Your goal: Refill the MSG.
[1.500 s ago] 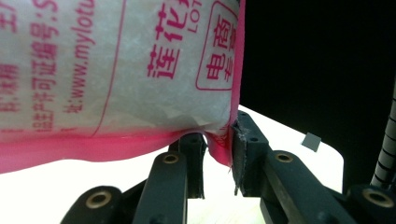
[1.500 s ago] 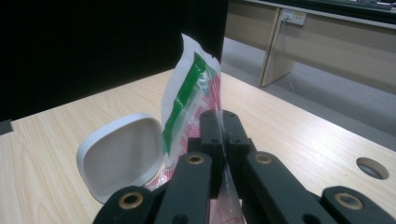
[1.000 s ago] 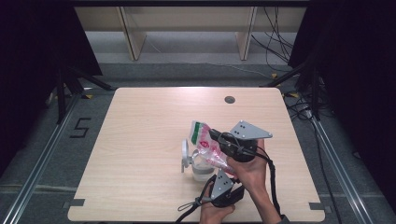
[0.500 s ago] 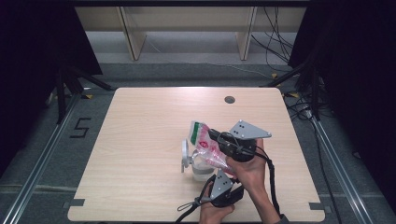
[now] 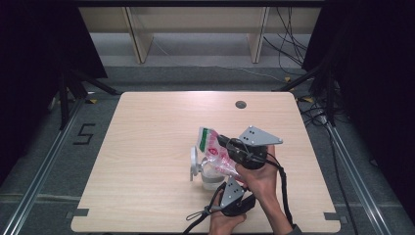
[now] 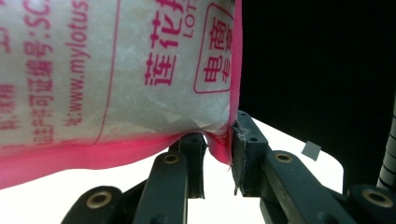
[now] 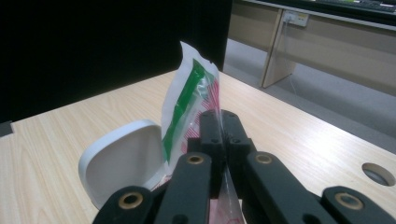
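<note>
while nothing has shifted over the last second, the right claw [image 5: 226,146] stays pinched flat on the plastic bag [image 5: 214,152] and the left claw [image 5: 222,172] grips its corner, over the white container [image 5: 195,164] at the tabletop's [image 5: 147,147] five o'clock, likely mid-pour.

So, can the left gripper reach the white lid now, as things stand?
Probably not freely. The left gripper is pinching the bag's pink edge, and the right gripper is shut on the same bag. The white lid stands just beyond the bag, so it would have to let go first.
</note>
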The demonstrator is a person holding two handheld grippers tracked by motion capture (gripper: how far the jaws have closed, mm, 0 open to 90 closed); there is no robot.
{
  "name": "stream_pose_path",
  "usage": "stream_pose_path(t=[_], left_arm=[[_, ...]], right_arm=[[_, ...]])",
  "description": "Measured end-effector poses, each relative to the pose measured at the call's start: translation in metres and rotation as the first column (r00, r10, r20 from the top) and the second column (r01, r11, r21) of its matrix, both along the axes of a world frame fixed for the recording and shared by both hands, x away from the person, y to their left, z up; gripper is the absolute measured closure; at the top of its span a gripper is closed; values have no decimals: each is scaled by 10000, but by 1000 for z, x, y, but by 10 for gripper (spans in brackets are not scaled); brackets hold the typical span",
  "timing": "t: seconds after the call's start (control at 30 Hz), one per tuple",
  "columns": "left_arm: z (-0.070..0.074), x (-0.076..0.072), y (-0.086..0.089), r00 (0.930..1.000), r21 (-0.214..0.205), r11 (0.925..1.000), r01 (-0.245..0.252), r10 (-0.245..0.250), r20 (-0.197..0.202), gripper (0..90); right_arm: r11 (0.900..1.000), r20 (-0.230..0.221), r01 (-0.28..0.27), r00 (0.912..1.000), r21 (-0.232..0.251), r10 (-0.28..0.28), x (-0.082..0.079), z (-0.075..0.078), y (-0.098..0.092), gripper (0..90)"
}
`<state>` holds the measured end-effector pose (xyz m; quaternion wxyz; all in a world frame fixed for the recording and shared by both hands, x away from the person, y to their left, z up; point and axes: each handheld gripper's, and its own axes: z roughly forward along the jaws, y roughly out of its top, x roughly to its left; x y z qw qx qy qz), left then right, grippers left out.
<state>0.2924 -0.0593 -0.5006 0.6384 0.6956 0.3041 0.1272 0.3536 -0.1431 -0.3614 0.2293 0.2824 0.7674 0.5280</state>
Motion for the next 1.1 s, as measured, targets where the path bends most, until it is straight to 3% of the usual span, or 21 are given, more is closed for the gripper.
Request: stream_pose_path(t=[0.03, 0.1, 0.17, 0.2, 0.27, 0.4, 0.47, 0.57, 0.73, 0.77, 0.9, 0.97, 1.1], left_arm=[[1, 0, 1, 10000, 108, 9999, -30, 31, -65, 756], [0, 1, 1, 10000, 10, 10000, 26, -26, -14, 757], [1, 0, 1, 10000, 87, 10000, -16, 17, -81, 756], [1, 1, 0, 10000, -52, 10000, 79, -79, -4, 756], [2, 0, 2, 10000, 135, 9999, -33, 34, -57, 757], [1, 1, 0, 10000, -41, 10000, 8, -8, -8, 756], [2, 1, 2, 10000, 84, 10000, -23, 23, -46, 757], [2, 1, 1, 10000, -45, 10000, -11, 11, 0, 757], [2, 1, 2, 10000, 8, 10000, -51, 51, -81, 758], [2, 1, 2, 10000, -2, 10000, -60, 60, -59, 758], [1, 2, 2, 10000, -147, 9999, 19, -19, -7, 758], [2, 1, 2, 10000, -11, 10000, -62, 62, -41, 758], [2, 2, 2, 10000, -139, 9999, -2, 2, 30, 758]], right_arm=[[9999, 174, 86, 9998, -80, -85, 1, 0, 0, 900], [10000, -15, -26, 10000, 4, 26, 0, 0, 0, 900], [10000, 123, 24, 9999, -41, -23, 0, 0, 1, 900], [9998, 203, -50, 9998, -183, 54, 1, 1, 1, 900], [9999, 33, 6, 10000, -110, -5, 0, 1, 2, 900], [10000, -130, -7, 9999, -48, 6, -1, 0, 4, 900], [9997, 193, 79, 9998, -210, -75, 0, 1, 2, 900], [9999, 208, 32, 9998, -165, -29, 0, 1, 4, 900], [10000, -107, -26, 9999, -25, 26, 0, 0, 5, 900], [9997, 248, -5, 9997, -242, 11, 1, 1, 4, 900], [9999, -40, 50, 10000, -106, -51, -1, 0, 7, 900], [9998, 189, 171, 9997, -118, -169, -1, 0, 7, 900], [9998, 151, -50, 9999, -175, 52, 0, 0, 8, 900]])
